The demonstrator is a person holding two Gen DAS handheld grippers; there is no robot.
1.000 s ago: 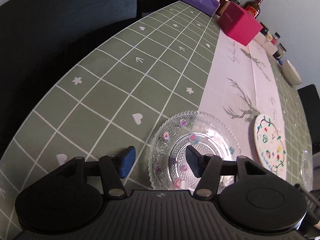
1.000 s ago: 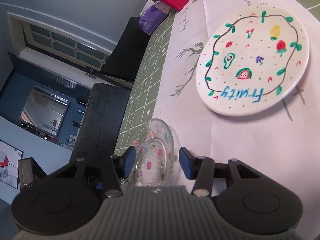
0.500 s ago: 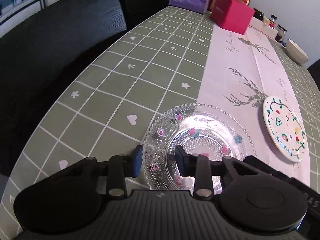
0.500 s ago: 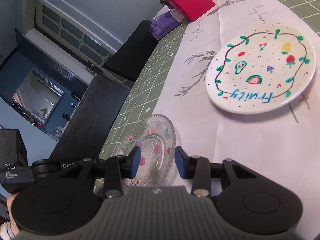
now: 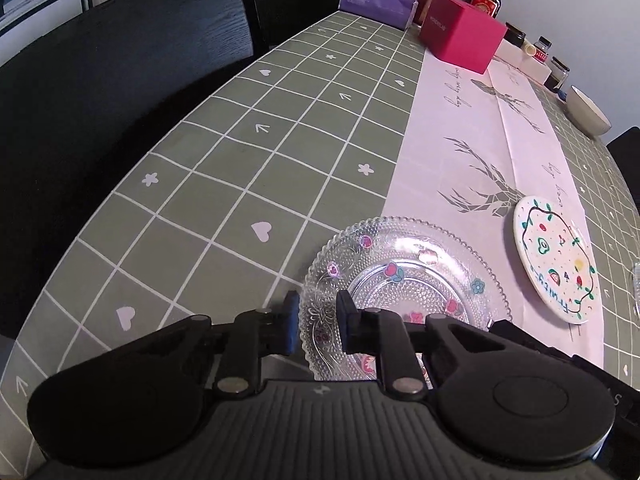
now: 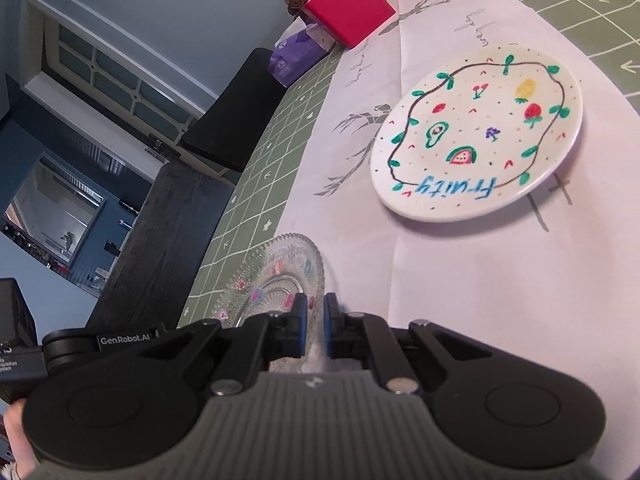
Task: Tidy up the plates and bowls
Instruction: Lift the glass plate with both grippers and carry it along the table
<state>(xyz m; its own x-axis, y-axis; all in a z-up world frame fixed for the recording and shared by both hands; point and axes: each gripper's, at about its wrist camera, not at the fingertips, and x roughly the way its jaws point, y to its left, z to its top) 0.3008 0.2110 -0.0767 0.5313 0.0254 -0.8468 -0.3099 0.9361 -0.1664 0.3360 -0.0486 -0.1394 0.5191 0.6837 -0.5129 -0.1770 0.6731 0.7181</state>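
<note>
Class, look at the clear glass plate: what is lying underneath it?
Through the glass plate show the green checked tablecloth and the pale runner's edge. Its near rim is covered by the left gripper.

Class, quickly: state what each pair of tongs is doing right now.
Left tongs: just closed on the glass plate rim.
Right tongs: just closed on the same plate's rim.

Pale grey-blue wall [image 6: 192,4] behind the far table end, plain and unmarked. White-framed transom window [image 6: 120,80] with small panes set above a doorway. Darker blue room [image 6: 52,216] visible through the opening, shelving blurred. Table [image 5: 248,152] covered in green grid-pattern cloth, pale runner [image 5: 472,152] with deer print along the centre. Black chairs [image 5: 120,60] drawn up along one side. Even, soft daylight; no hard shadows.
</note>
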